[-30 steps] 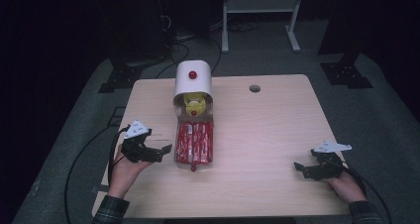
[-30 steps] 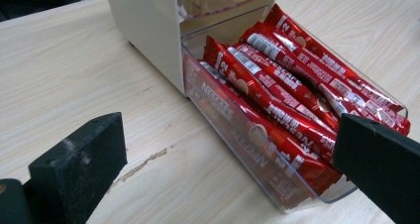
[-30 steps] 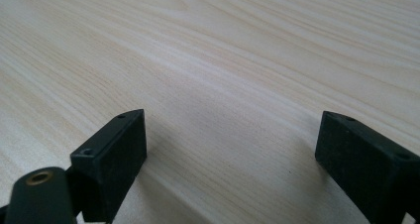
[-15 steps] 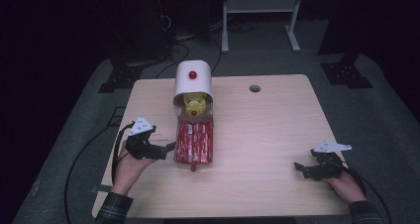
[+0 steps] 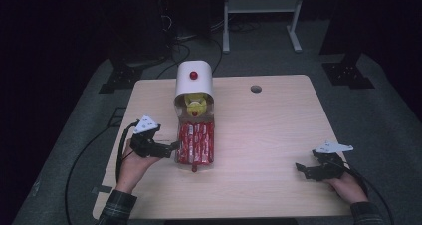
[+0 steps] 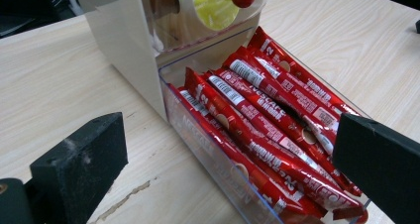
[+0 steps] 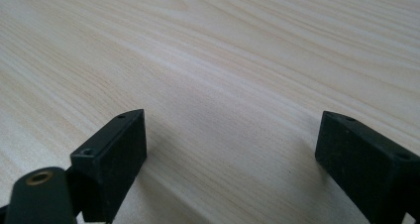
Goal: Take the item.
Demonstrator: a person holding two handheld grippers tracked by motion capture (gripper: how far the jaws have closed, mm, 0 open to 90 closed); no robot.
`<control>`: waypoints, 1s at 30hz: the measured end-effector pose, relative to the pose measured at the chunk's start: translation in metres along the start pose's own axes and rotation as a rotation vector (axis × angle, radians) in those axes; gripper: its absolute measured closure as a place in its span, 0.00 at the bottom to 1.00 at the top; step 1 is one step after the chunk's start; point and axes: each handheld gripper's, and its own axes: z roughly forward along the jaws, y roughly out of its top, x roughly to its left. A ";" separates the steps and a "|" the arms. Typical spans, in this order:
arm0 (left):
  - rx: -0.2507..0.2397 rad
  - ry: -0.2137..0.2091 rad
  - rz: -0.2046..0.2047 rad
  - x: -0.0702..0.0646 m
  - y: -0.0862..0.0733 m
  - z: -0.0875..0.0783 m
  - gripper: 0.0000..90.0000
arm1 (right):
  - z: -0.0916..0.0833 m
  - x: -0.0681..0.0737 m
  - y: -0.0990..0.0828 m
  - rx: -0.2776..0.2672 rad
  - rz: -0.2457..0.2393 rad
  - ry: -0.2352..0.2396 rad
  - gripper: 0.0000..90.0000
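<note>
A white dispenser [image 5: 194, 83] with a red knob on top stands at the table's middle left. A yellow disc [image 5: 194, 104] shows behind its clear front. From it a clear drawer [image 6: 208, 140] stands pulled out toward me, packed with several red stick sachets [image 5: 196, 143] [image 6: 267, 120]. My left gripper [image 5: 173, 146] is open just left of the drawer, tips close to its side wall. In the left gripper view, the left gripper [image 6: 228, 135] has its jaws spread wide, framing the drawer's near end. My right gripper [image 5: 304, 169] [image 7: 233, 130] rests open over bare wood at the front right.
The light wooden table [image 5: 278, 125] has a round cable hole [image 5: 256, 89] near its far edge. Black cables [image 5: 119, 150] trail from the left gripper off the table's left side. A white metal frame [image 5: 259, 6] and dark stands sit on the floor behind.
My left gripper has moved right and slightly forward, closing in on the drawer's side. The right gripper has stayed put.
</note>
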 end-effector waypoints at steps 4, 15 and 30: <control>-0.007 -0.007 0.011 -0.003 0.002 0.002 0.04 | 0.000 0.000 0.000 0.000 0.000 0.000 0.13; -0.005 -0.012 0.007 -0.009 0.008 0.009 0.06 | 0.000 0.000 0.000 0.000 0.000 0.000 0.13; 0.003 -0.025 0.005 -0.015 0.014 0.022 0.11 | 0.000 0.000 0.000 0.000 0.000 0.000 0.13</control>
